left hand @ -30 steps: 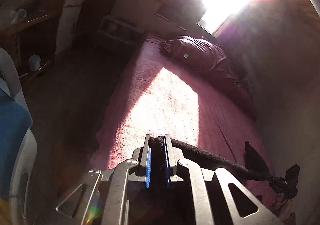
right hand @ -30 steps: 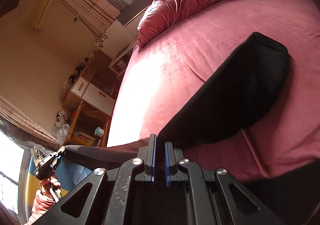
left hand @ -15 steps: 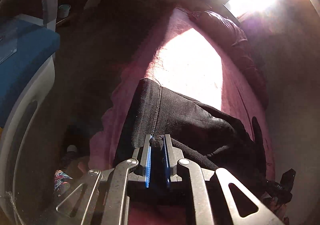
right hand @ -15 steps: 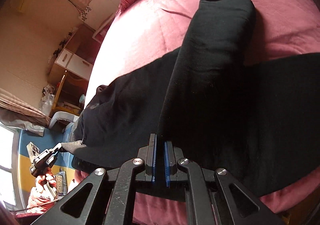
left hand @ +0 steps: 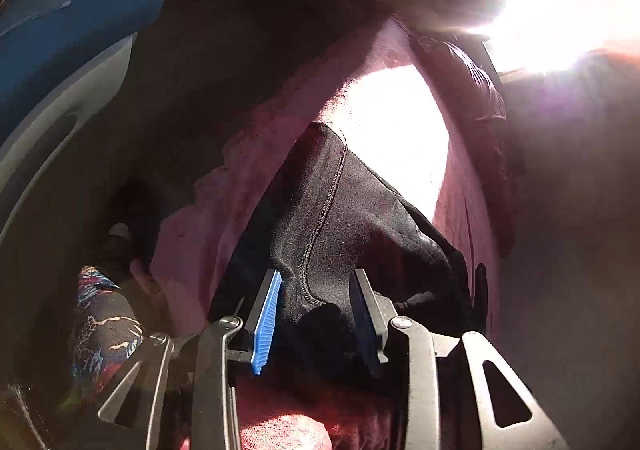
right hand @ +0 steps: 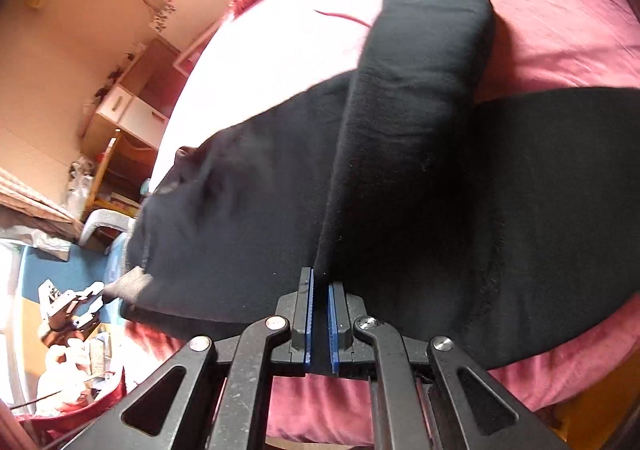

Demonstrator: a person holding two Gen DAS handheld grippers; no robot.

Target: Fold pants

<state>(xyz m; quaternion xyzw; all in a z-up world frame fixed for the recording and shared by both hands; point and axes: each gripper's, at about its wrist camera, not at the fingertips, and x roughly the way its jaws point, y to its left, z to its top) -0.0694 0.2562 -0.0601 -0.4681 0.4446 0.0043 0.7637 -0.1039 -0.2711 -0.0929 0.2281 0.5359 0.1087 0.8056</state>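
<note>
Left wrist view shows the left tongs [left hand: 314, 296], clamped on the black pants [left hand: 352, 218] half a second ago, now with jaws just parted and the seamed cloth lying loose between them on the pink bed [left hand: 464, 170], so that corner looks released. Right wrist view alone shows the right tongs [right hand: 319, 292] pinched shut on a pant edge, one leg lying across the other.

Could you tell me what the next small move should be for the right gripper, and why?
Probably open the right gripper, which is shut on the black pants. The pants already lie on the pink bedspread, and the left gripper has just been opening, its pads clear of the cloth between them.
</note>
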